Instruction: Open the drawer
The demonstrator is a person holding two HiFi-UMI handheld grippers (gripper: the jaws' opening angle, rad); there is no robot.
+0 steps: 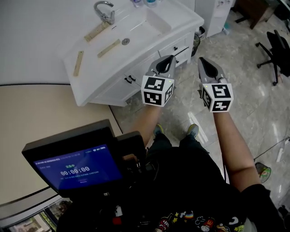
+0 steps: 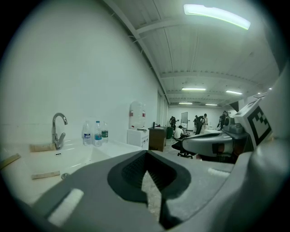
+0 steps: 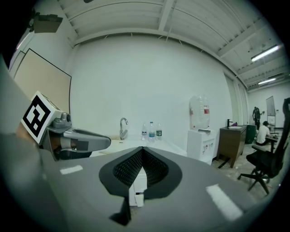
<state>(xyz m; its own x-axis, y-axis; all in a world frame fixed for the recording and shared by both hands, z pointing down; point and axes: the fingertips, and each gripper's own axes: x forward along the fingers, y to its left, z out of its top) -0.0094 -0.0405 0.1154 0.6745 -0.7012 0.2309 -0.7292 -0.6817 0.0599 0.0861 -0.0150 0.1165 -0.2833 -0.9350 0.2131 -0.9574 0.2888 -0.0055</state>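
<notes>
— Head view first: where is the drawer?
— At the right end of the white vanity. The drawer has a white front with a dark handle and sits shut, flush with the cabinet. A faucet stands over the basin, and three wooden strips lie on the counter.
— And the tools?
— The left gripper and the right gripper are held side by side in the air. Their tips point toward that end of the vanity and touch nothing. A screen with a blue display sits at the lower left.
— The left gripper view?
— Its jaws meet tip to tip with nothing between them. Past them on the left are the counter, the faucet and three bottles. A water dispenser stands further along the wall, and the right gripper crosses the right side.
— The right gripper view?
— The same: jaws pressed together at the tips, empty. The vanity's white front shows through the hollow behind the tips. The left gripper juts in from the left, and an office chair stands at the right.
</notes>
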